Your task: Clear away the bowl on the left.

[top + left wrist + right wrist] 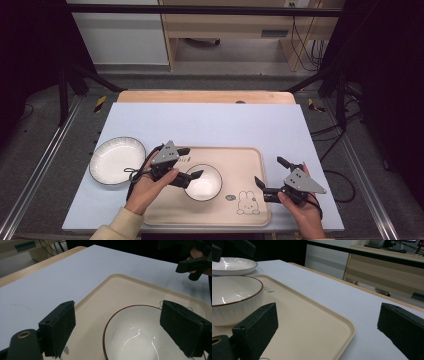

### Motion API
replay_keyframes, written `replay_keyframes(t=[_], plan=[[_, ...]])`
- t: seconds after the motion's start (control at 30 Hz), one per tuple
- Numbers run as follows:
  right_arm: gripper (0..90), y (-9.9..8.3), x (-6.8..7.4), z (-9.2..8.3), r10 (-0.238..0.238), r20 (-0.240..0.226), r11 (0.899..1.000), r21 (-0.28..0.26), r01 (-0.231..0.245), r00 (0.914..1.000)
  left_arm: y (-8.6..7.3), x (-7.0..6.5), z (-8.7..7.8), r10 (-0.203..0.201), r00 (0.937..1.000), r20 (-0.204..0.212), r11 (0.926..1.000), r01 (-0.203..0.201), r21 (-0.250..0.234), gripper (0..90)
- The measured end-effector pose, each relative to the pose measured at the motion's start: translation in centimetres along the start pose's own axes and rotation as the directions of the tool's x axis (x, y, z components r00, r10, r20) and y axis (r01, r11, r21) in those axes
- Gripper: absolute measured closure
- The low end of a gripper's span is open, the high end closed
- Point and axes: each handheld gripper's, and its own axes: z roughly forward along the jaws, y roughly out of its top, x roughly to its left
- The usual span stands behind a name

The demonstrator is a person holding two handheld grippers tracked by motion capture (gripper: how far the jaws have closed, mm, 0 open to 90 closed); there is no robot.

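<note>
Two grippers work over one bench [210, 120], and we start with that bench: its pale sheet gives a flat base for everything else. On it lies the tray [250, 210], set squarely before us so both hands can reach it. Left of the tray, apart from it, rests the plate [117, 160], well clear of the hands. The bowl [205, 182] stands upright inside the tray, near its middle.

We hold the left gripper [189, 167] just beside the bowl with its jaws wide, one on each side of the near rim; we judge this lines it up for a grasp. The right gripper [272, 175] hovers at the tray's right edge, jaws wide and holding nothing, probably to steady the tray.
</note>
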Motion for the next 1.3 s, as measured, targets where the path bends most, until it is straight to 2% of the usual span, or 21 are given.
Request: replay_keyframes(t=[0.2, 0.6, 0.8, 1.0, 1.3], plan=[[3.4, 0.0, 0.0, 0.0, 0.002, 0.001, 1.0, 0.001, -0.002, 1.0, -0.4, 0.0, -0.9, 0.014, 0.9999, -0.001, 0.9997, -0.014, -0.018, 12.5], [3.4, 0.0, 0.0, 0.0, -0.004, 0.001, 1.0, 0.001, 0.004, 1.0, -1.6, 0.7, -3.0, 0.001, 0.9995, -0.03, 0.9983, -0.003, -0.058, 10.2], [3.4, 0.0, 0.0, 0.0, -0.007, 0.001, 1.0, 0.0, 0.007, 1.0, -2.1, 1.2, -4.1, -0.019, 0.9989, -0.043, 0.9968, 0.015, -0.079, 7.8], [3.4, 0.0, 0.0, 0.0, -0.003, 0.003, 1.0, -0.001, 0.003, 1.0, -2.6, 1.6, -5.1, -0.009, 0.9982, -0.06, 0.9948, 0.002, -0.102, 7.8], [3.4, -0.1, 0.0, 0.0, -0.004, 0.003, 1.0, 0.0, 0.004, 1.0, -4.2, 2.3, -6.9, -0.046, 0.9933, -0.106, 0.9925, 0.033, -0.117, 7.8]])
